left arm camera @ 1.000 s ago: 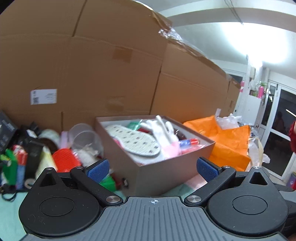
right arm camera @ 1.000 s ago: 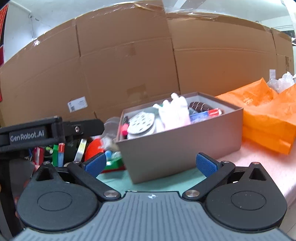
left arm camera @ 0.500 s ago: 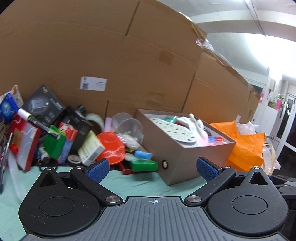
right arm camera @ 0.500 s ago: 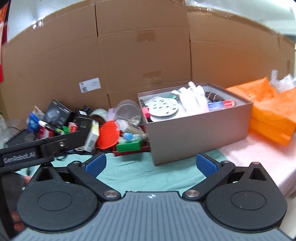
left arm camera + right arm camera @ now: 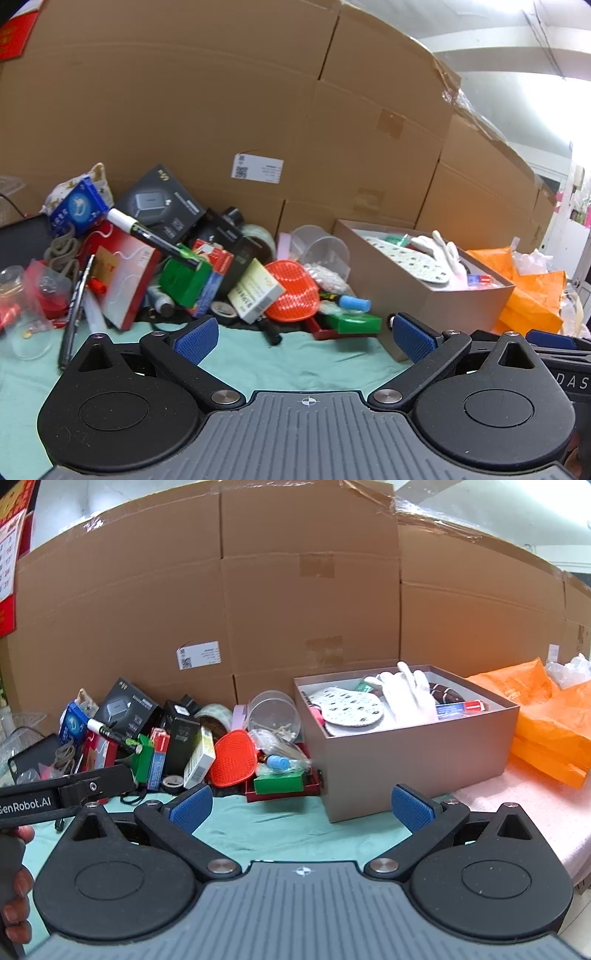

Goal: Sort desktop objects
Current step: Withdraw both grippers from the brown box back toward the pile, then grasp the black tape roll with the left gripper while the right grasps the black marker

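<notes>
A heap of desk items lies on the green cloth: an orange round brush, a green box, a black charger box, a red-and-white box and a marker. To its right stands a grey box holding a white glove and a dotted disc. My left gripper hangs open and empty in front of the heap. Open and empty too, my right gripper faces the grey box's front left corner.
Tall cardboard cartons wall off the back. Orange plastic bags lie right of the grey box on a pink cloth. The left gripper's body and a hand show at the right view's left edge.
Both grippers have pulled back and swung left from the grey box, so the heap of items has come into view. Both stayed open.
</notes>
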A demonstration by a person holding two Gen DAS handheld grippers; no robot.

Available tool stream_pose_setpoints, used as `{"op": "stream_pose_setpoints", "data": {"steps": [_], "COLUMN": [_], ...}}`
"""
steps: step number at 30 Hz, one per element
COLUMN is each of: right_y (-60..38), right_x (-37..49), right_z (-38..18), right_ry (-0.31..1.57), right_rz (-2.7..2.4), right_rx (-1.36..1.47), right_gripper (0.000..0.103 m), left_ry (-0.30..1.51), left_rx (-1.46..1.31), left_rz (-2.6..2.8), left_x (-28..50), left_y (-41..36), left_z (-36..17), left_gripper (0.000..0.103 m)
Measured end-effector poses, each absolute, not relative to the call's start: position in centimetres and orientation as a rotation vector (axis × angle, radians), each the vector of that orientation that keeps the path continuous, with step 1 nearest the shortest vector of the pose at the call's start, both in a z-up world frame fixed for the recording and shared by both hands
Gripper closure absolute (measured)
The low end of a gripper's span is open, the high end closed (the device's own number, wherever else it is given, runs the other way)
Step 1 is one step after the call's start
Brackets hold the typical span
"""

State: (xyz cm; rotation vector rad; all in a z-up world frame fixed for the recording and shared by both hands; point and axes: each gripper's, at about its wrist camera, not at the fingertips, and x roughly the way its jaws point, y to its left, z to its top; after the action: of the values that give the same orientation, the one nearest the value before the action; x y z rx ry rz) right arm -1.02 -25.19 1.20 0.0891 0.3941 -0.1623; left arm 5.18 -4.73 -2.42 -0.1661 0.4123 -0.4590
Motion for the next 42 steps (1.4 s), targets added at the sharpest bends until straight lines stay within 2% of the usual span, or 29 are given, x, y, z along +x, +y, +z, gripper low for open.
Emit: {"op": "stream_pose_setpoints", "data": {"steps": [10, 21, 27, 28, 36, 40, 42], "right_y": [-21.7, -19.3, -17.8, -17.6, -17.1, -17.3, -17.4], "right_x": [0.6, 3.8, 7.8, 8.4, 13.4, 15.3, 15.9], "right_z": [-0.6, -2.8, -4.6, -4.8, -6.7, -7.6, -8.0], "right_ry": [0.446, 0.494, 0.551, 0.559, 0.603, 0.620, 0.624], "right_rz": [-0.043, 0.075, 0.131, 0.136, 0.151, 0.160, 0.160], "right_rx": [0.005, -0.021, -0.026, -0.031, -0.047, -0.045, -0.045], "right_gripper": [0.000, 0.001, 0.010, 0.011, 0.036, 0.040, 0.043], "left_ry": [0.457, 0.528, 0.561, 0.567, 0.631, 0.684, 0.696], "left_rx": [-0.143, -0.128, -0.092, -0.086, -0.069, -0.101, -0.122], "left_rz": [-0.368, -0.299, -0.293, -0.295, -0.357, -0.404, -0.391], "left_x": [5.6, 9.4, 13.3, 14.0, 18.9, 21.3, 22.3], "left_y": [-2.0, 0.2, -0.6, -0.8, -2.7, -4.0, -4.4], "left_z": [-4.1, -5.9, -6.7, -6.9, -8.2, -9.1, -9.5], "left_gripper": [0.000, 0.000, 0.000, 0.002, 0.026, 0.036, 0.036]}}
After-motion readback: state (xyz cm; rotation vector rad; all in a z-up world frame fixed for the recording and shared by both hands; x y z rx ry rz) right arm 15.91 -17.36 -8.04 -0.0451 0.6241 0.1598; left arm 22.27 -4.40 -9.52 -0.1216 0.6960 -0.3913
